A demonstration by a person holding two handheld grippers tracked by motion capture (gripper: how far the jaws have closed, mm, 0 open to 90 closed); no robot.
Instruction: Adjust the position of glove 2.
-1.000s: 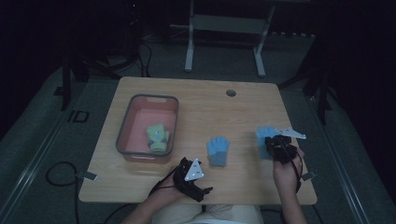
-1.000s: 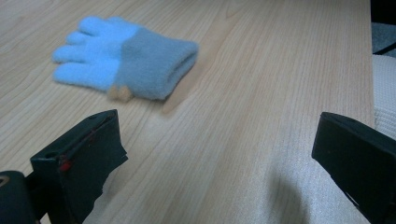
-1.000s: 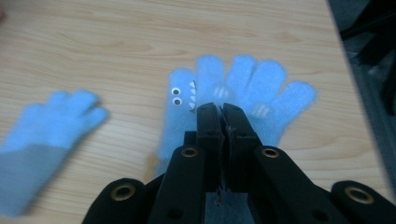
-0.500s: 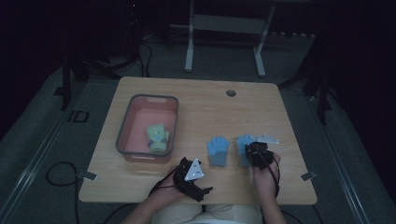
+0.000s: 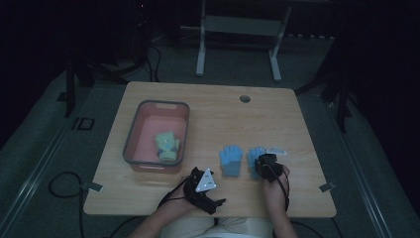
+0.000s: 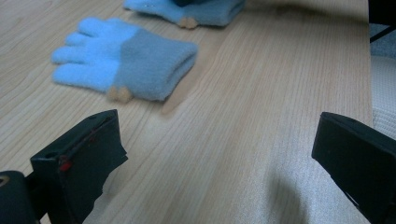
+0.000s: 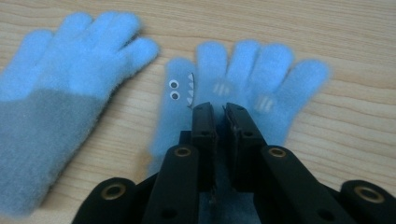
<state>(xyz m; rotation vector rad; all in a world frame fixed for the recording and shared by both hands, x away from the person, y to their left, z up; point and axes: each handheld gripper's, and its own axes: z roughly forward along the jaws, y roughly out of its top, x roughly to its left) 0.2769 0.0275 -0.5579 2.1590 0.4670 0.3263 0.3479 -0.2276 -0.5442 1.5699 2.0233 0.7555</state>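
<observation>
Since a second ago the right gripper has carried the shark-face glove in from the table's right side and set it just beside the plain blue glove; its jaws have just been opening, with the cuff between them. Judged: placing, near release. Both gloves lie flat, fingers pointing away from the person, long axes parallel; left gripper rests spread wide and empty, near the plain blue glove.

Fuzzy knit fleece gloves in pale blue, matt light wood-grain surface, matt black plastic tongs, smooth plastic bin
</observation>
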